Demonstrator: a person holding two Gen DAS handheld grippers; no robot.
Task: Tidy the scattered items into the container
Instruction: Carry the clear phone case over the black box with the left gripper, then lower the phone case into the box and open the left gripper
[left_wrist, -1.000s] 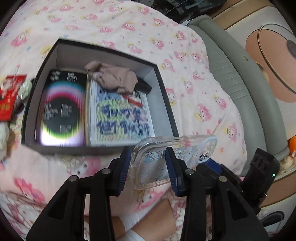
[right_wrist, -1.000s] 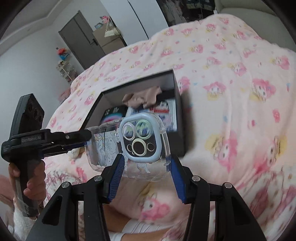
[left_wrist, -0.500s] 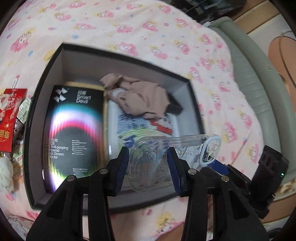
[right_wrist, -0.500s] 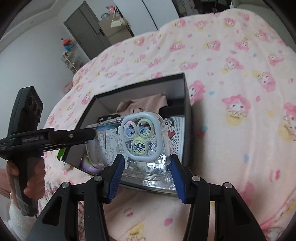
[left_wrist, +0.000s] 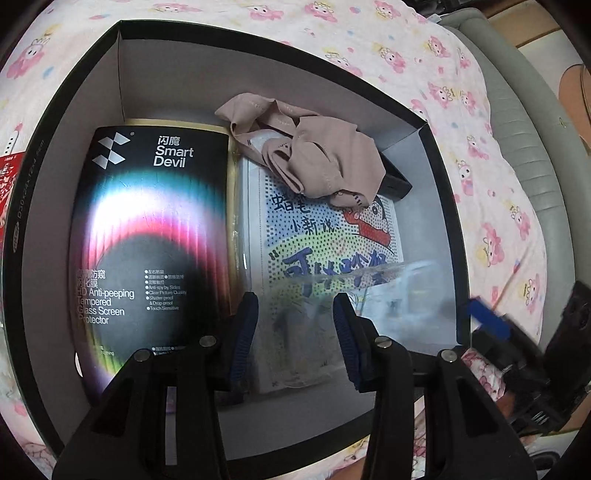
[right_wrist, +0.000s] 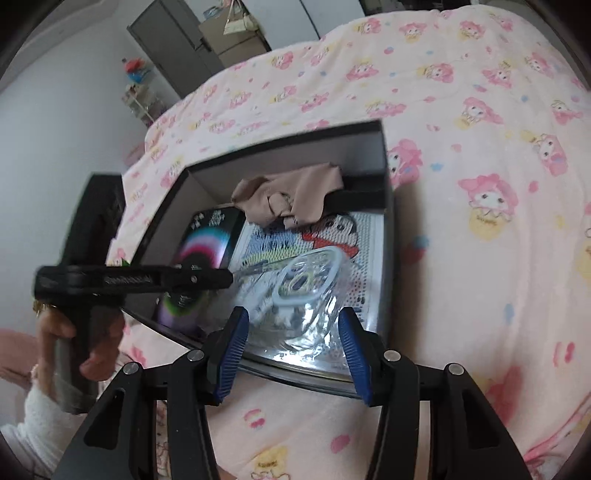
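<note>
A clear phone case (right_wrist: 299, 291) with a pale blue camera ring is inside the black box (right_wrist: 384, 158), tilted over a cartoon dot-pattern box (right_wrist: 365, 258). In the left wrist view the case (left_wrist: 369, 299) is blurred. My left gripper (left_wrist: 295, 332) is open, its blue pads either side of the case's end, not pressing it. My right gripper (right_wrist: 291, 347) is open at the box's near edge, the case beyond its pads. The box (left_wrist: 122, 29) also holds a Smart Devil screen-protector pack (left_wrist: 147, 236) and a beige cloth (left_wrist: 314, 162).
The box sits on a pink cartoon-print blanket (right_wrist: 480, 184). A red packet (left_wrist: 7, 173) lies left of the box. A grey padded bed edge (left_wrist: 528, 129) runs along the right. A dark small item (left_wrist: 397, 182) lies under the cloth's right side.
Both grippers moved forward and down over the box with the phone case. Both grippers have opened and the case now drops into the box, blurred.
</note>
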